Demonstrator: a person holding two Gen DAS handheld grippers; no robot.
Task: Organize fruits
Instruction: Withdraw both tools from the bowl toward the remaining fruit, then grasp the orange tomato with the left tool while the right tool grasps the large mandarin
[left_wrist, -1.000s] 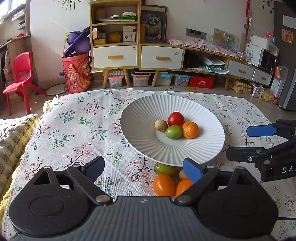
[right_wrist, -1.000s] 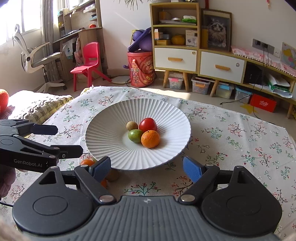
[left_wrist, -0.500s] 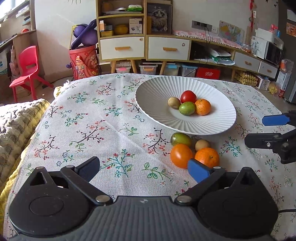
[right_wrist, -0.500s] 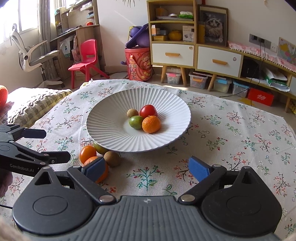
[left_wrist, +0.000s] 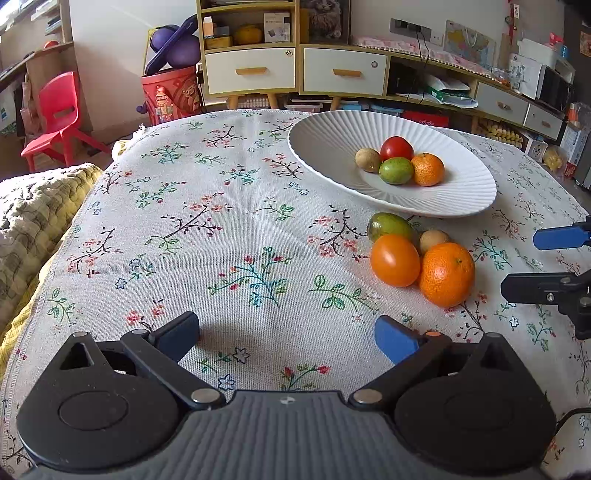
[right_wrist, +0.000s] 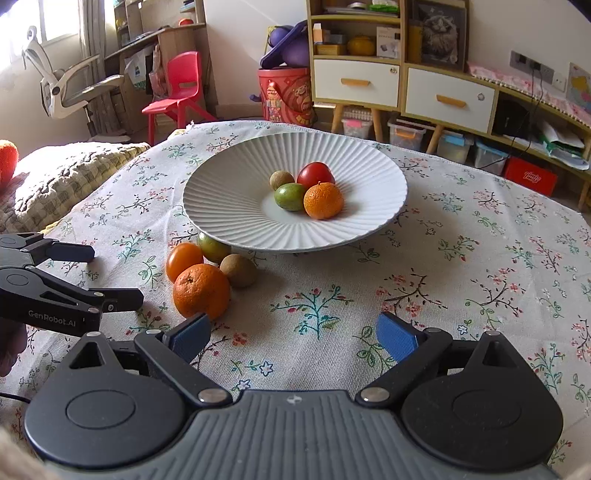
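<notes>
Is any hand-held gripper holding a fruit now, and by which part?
Nothing is held. The left hand-held gripper and the right hand-held gripper both stand open over the tablecloth, with no fruit between their fingers.

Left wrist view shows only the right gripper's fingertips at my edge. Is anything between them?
Observer: No. The right gripper is open over bare tablecloth.
Operator: How near is it to the loose fruit?
Observer: One fingertip overlaps the mandarin in the right wrist view. I cannot tell whether they touch.
Operator: The brown fruit is half hidden for me.
Observer: The brown fruit lies fully in sight beside the mandarin, in front of the plate.
</notes>
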